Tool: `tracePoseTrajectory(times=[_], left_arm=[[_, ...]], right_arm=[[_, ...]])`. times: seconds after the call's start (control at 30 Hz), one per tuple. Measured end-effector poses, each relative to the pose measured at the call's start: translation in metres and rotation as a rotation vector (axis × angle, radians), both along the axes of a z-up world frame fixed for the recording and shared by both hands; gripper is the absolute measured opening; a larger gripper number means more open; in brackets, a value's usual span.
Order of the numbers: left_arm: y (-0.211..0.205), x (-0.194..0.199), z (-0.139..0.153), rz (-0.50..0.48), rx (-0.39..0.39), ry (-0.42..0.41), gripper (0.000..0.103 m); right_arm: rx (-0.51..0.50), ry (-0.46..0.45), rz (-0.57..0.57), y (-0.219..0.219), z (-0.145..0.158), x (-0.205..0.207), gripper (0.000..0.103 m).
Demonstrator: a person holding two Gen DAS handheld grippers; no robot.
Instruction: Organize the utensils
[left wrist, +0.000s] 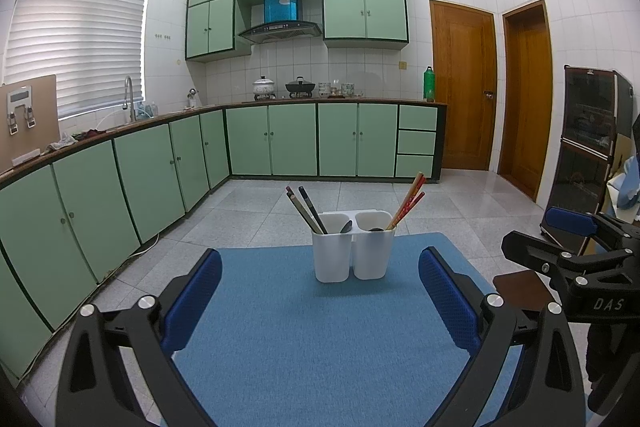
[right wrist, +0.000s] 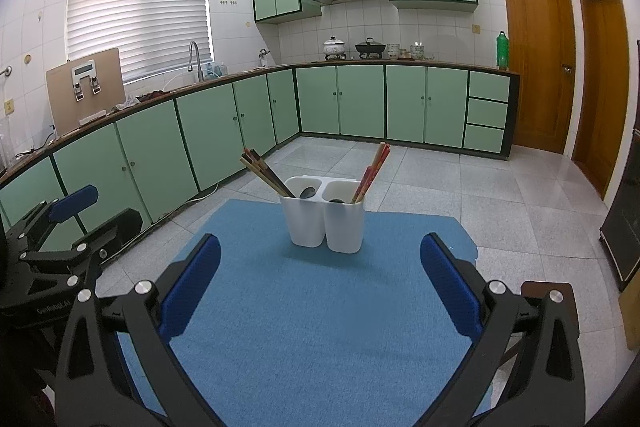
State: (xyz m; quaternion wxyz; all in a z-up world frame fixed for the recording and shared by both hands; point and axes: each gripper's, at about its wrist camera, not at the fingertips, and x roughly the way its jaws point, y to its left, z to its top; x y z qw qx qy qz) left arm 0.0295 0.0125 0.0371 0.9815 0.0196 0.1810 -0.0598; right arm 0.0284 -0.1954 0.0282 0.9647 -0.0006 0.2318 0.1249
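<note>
white holder (left wrist: 352, 251), 2 cups w/ chopsticks (left wrist: 306, 209); both tools (left wrist: 320, 291) (right wrist: 320, 279) released, empty

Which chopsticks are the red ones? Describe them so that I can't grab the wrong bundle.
On the blue mat stands a white holder with two compartments. The red chopsticks lean out of its right compartment, tips up and to the right. The dark chopsticks in the left compartment lean the opposite way, and are brown and black, not red.
</note>
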Motion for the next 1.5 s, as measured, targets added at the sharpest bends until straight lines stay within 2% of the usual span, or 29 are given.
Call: tracePoseTrajectory(times=[1.5], left_arm=[[-0.0004, 0.0057, -0.0016, -0.004, -0.005, 0.019, 0.097]], right_arm=[[-0.007, 0.016, -0.005, -0.0055, -0.0072, 0.0029, 0.097]])
